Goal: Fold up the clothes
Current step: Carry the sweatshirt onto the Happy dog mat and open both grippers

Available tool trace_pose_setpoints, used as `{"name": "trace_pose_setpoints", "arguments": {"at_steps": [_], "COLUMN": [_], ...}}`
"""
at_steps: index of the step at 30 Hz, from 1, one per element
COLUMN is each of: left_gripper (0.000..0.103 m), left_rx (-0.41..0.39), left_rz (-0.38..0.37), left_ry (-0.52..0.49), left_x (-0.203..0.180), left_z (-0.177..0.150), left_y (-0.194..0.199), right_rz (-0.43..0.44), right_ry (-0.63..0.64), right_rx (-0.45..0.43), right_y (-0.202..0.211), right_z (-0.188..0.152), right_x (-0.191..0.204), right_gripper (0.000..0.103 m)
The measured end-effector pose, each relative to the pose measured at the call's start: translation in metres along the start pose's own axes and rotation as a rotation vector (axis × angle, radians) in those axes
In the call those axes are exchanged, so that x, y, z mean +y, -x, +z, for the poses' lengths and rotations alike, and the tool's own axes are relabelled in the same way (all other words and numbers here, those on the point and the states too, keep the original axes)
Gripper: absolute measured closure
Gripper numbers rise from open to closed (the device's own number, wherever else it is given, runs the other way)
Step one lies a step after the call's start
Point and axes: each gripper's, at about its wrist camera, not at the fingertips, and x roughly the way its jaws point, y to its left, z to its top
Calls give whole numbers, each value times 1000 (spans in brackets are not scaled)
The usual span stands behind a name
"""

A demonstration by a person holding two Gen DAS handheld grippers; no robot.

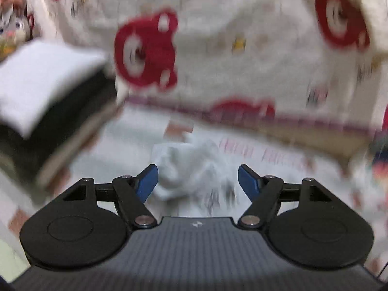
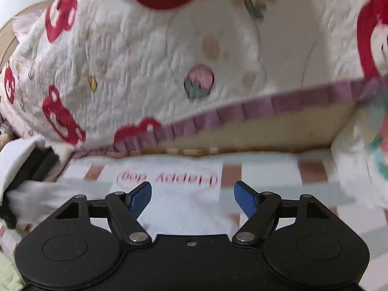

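Observation:
My left gripper (image 1: 197,181) is open, its blue pads wide apart. A crumpled white garment (image 1: 191,169) lies on the checked mat just beyond and between the pads; neither pad presses on it. My right gripper (image 2: 192,198) is open too, held over a white piece of cloth (image 2: 186,215) on the same mat, with nothing gripped. A blurred white strip of cloth (image 2: 48,195) stretches off to its left. A stack of folded clothes (image 1: 48,80), white on top of black, sits at the left, and in the right wrist view the stack (image 2: 17,162) is at the left edge.
A cream quilt (image 1: 218,48) with red bear prints and a purple frilled hem (image 2: 242,111) hangs over a bed edge straight ahead. The mat (image 2: 266,169) has pale and brown checks and a pink "Happy dog" print. Plush toys (image 1: 12,24) sit at the far left.

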Motion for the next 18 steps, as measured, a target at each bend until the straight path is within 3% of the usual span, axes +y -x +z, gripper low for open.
{"name": "trace_pose_setpoints", "arguments": {"at_steps": [3,6,10,13,16,18], "left_gripper": [31,30,30,27,25,25], "left_rx": [135,113,128,139,205,234], "left_rz": [-15,-73,-119,-84,21,17], "left_ry": [-21,-33,-79,-156,-157,-172], "left_x": [-7,-21,-41,-53,-67,-78], "left_z": [-8,-2,-8,-19,-39,-52], "left_y": [-20,-16,-11,-6,3,5], "right_rz": [62,119,116,114,112,111], "right_ry": [12,21,45,48,33,24], "right_rx": [21,35,67,105,117,134], "right_y": [-1,-4,-8,-15,-22,-29], "right_z": [-1,-1,-12,-15,-15,-16], "right_x": [11,25,31,29,28,27], "right_gripper": [23,23,23,23,23,23]}}
